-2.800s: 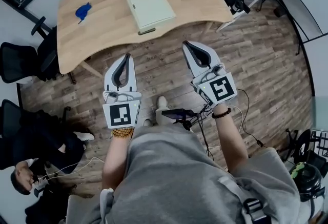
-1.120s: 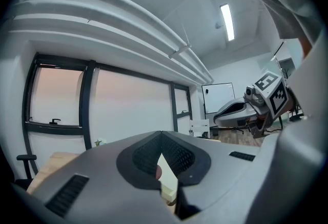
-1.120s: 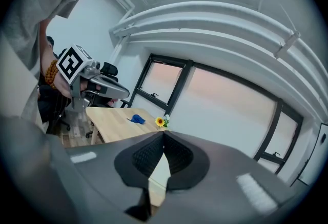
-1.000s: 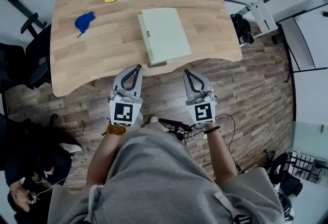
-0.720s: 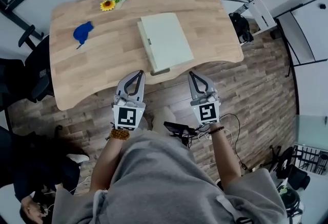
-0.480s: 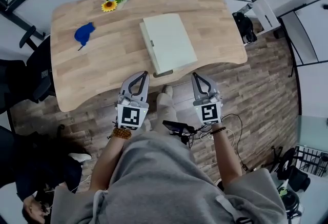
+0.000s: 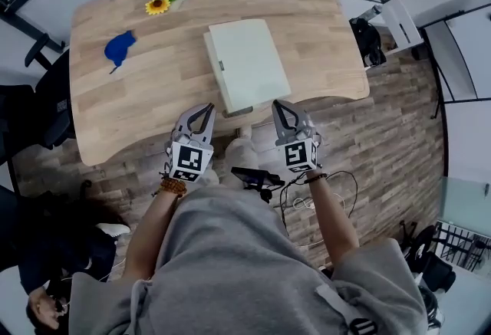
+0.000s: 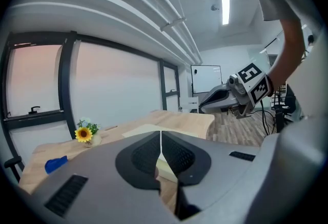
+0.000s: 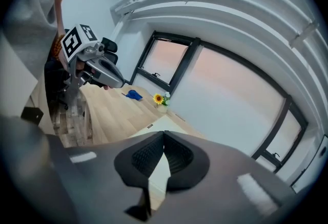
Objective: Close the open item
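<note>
A flat, pale cream case (image 7: pixel 245 65) lies in the middle of the wooden table (image 7: pixel 153 84), with a grey tab at its near end. It looks like one flat slab from above. My left gripper (image 7: pixel 205 107) is shut and empty, its tips over the table's near edge, left of the case's near corner. The right gripper (image 7: pixel 278 105) is also shut and empty, just right of that corner. In the left gripper view the closed jaws (image 8: pixel 161 133) point at the case (image 8: pixel 138 128). Past the closed right gripper (image 9: pixel 164 135) in its own view lies the case (image 9: pixel 159 125).
A blue object (image 7: pixel 119 47) and a small sunflower pot (image 7: pixel 159 2) sit at the table's far left. Black chairs (image 7: pixel 34 107) stand on the left, and a black bag (image 7: pixel 368 42) on a white stand on the right. Cables lie on the wood floor (image 7: pixel 383 134).
I have come up close to the table. Both grippers have sunk and reached its near edge on either side of the case's near end. Both stayed shut.
</note>
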Motion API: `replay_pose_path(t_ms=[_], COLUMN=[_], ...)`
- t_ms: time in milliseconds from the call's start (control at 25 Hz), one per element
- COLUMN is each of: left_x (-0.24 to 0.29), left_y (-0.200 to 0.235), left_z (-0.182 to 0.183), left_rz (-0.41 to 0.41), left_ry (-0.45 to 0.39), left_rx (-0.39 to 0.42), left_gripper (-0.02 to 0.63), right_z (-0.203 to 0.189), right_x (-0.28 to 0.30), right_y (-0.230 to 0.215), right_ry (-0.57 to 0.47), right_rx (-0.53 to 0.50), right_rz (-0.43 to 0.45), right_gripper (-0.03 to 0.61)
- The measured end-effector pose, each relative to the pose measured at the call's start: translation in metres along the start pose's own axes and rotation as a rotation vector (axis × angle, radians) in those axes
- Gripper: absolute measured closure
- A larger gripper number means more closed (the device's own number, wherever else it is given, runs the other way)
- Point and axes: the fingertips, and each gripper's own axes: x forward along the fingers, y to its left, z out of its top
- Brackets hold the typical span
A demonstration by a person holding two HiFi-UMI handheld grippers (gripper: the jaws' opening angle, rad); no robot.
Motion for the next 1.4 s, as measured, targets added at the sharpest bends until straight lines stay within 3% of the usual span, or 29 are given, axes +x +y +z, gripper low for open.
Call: replay_pose_path(t_ms=[200, 280, 520, 760, 1080, 1400], left_x=[0.021, 0.028, 0.046, 0.064, 0.086, 0.074], left_y=[-0.013, -0.019, -0.035, -0.044, -0.056, -0.054], left_z=[-0.039, -0.053, -0.091, -0.13, -0.148, -0.162], left_rz=[-0.051, -0.071, -0.124, -0.166, -0.183, -0.16], left_ry=[0.101, 0.136, 0.228, 0.327, 0.393, 0.423], left_rx=[0.016, 0.009, 0.004, 0.003, -0.024, -0.072], left_gripper=[0.58, 0.552, 0.48, 0.448, 0.416, 0.416], right_z=[-0.026, -0.039, -0.071, -0.086, -0.104, -0.1], right_x=[0.026, 0.034, 0.051, 0.064, 0.08, 0.096], right_y=[0.021, 0.034, 0.062, 0.079, 0.093, 0.116], right_ry=[0.03, 0.047, 0.093, 0.108, 0.125, 0.088], right_rx=[-0.116, -0.17, -0.313, -0.409, -0.462, -0.55], right_rz=[0.114, 0.17, 0.292, 0.345, 0.388, 0.406], right_gripper=[0.566, 0.517, 0.448, 0.417, 0.396, 0.402])
